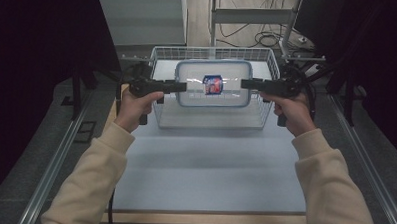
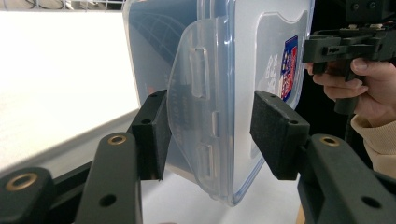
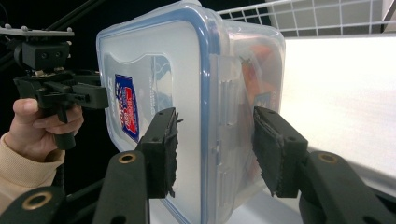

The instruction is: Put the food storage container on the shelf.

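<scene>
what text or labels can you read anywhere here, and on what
No text reads clearly.
Lid sticker on the clear container: red, white and blue print, too blurred to read.
Raised lettering on the container's side flap: too faint to read.

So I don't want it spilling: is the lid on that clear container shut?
Shut, it seems. The blue-rimmed lid sits flush on the container, and its side flap lies folded down against the wall; whether it is latched I cannot tell.
</scene>
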`<move>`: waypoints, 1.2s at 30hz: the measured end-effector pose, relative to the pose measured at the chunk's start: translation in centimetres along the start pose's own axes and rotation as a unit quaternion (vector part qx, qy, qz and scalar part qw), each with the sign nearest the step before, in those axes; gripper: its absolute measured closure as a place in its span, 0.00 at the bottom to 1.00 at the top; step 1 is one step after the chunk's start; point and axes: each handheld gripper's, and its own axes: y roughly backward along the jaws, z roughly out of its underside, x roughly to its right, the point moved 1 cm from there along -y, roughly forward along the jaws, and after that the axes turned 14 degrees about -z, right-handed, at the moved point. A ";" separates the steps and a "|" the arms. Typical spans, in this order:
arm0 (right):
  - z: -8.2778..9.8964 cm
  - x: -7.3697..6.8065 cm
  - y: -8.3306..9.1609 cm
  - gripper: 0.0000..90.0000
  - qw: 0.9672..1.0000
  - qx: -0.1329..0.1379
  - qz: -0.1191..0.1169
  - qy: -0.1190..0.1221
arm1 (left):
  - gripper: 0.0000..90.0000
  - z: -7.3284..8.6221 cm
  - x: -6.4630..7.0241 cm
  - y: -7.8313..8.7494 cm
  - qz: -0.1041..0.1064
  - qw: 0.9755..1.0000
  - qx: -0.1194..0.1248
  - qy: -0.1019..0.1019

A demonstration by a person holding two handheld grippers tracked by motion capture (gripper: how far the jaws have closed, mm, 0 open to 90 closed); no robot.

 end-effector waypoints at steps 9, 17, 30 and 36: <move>-2.3 1.2 -0.6 0.57 1.000 0.007 0.001 -0.011 | 0.54 -2.3 -1.1 -0.8 -0.001 1.000 -0.008 0.001; -3.7 2.9 -1.4 0.57 0.999 0.005 0.004 -0.033 | 0.54 -3.9 -2.4 -2.0 -0.004 1.000 -0.025 0.010; -4.4 5.2 -2.3 0.56 0.997 0.002 0.018 -0.070 | 0.54 -4.9 -3.9 -4.0 -0.005 0.998 -0.050 0.040; -4.9 5.6 -2.5 0.55 0.996 0.008 0.033 -0.083 | 0.54 -5.5 -4.6 -4.7 0.001 0.996 -0.056 0.069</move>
